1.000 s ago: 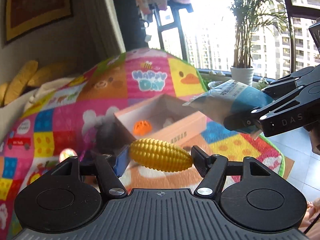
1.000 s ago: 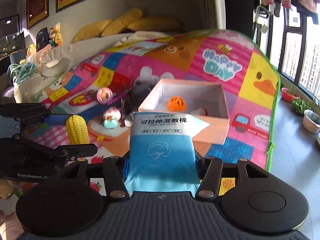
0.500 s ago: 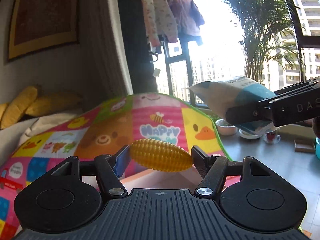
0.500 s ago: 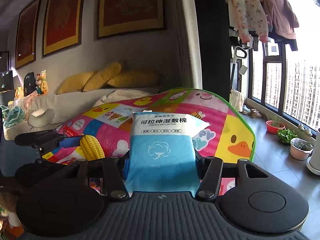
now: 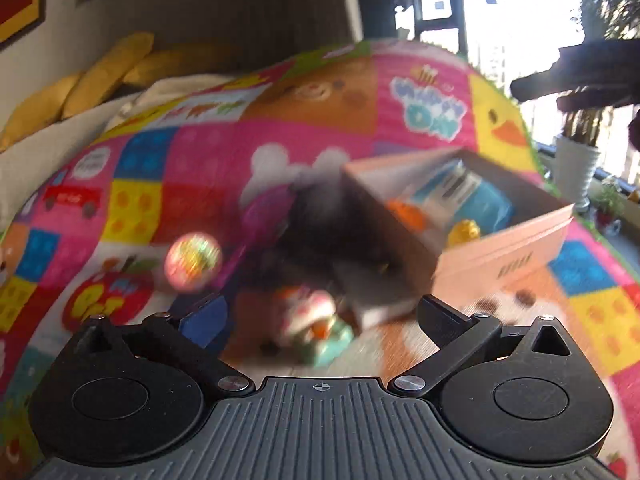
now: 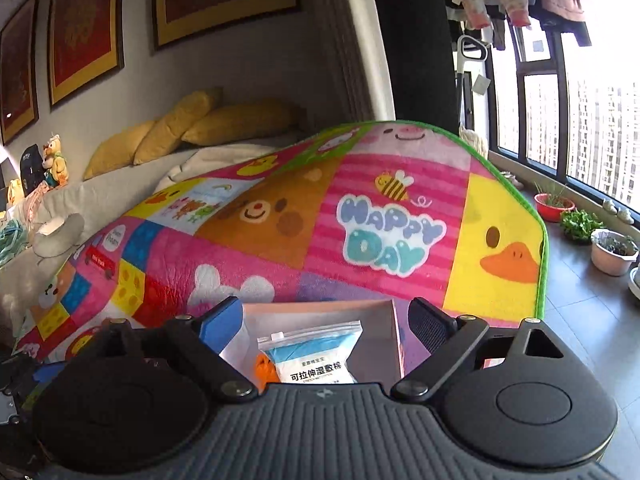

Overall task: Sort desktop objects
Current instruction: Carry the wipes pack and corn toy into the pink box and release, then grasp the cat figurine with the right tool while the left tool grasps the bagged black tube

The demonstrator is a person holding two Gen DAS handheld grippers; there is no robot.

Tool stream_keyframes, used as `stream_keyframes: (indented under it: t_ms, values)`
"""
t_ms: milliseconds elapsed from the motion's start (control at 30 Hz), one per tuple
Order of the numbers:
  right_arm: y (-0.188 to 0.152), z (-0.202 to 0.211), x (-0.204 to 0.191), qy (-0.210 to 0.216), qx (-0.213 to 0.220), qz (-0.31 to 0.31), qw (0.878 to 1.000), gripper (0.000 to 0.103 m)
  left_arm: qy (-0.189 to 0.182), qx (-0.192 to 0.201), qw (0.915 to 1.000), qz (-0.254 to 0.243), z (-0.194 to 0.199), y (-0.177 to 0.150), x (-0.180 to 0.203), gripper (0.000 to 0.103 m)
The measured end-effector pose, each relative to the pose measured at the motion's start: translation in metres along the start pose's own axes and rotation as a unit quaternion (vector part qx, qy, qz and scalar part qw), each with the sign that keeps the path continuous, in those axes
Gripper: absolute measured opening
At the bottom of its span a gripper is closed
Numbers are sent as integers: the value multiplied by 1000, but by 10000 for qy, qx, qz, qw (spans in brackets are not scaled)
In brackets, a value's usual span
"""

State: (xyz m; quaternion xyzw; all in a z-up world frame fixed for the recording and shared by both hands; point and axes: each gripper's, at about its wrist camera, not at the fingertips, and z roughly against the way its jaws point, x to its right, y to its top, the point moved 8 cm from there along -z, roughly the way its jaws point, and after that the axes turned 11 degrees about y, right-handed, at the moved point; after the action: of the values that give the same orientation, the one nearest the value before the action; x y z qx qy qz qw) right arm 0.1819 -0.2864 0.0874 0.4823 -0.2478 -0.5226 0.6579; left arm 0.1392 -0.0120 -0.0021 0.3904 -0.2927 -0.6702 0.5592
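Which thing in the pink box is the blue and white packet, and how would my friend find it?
Find the big colourful play mat with "HAPPY DAY" on it, then the open pink box lying on it. Inside lies the flat packet, beside an orange toy. It is the only thing with a zip seal and black printed writing, blue on one half and white on the other.

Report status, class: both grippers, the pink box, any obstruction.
Left gripper, right gripper open, just released. Blue pack, corn in pink box. Nothing blocking.
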Motion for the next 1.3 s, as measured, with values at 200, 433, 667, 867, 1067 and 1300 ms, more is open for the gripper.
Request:
stream_keyframes:
  t_ms: [200, 433, 667, 867, 1067, 1300]
  values:
    - [-38, -15, -84, 50, -133, 1672, 9858, 87, 123, -365, 9974, 609, -2, -41, -40, 103]
    - [-103, -49, -178, 688, -834, 3092, 9448, 42, 623, -203, 9918, 1094, 1, -42, -80, 103]
    - [-126, -93, -204, 1033, -1378, 2484, 9532, 43, 586, -308, 9839, 1663, -2, -40, -114, 103]
    - [-140, -112, -200, 1038, -1683, 2169, 9560, 35, 62, -267, 9856, 1669, 1, -29, -103, 103]
    - [-148, -39, -165, 1070, -1519, 2185, 9580, 34, -424, -235, 9888, 1414, -10, -6, -71, 103]
    - [-151, 20, -94, 414, -1090, 1429, 9828, 48, -531, -481, 9934, 891, -53, 11, -15, 79]
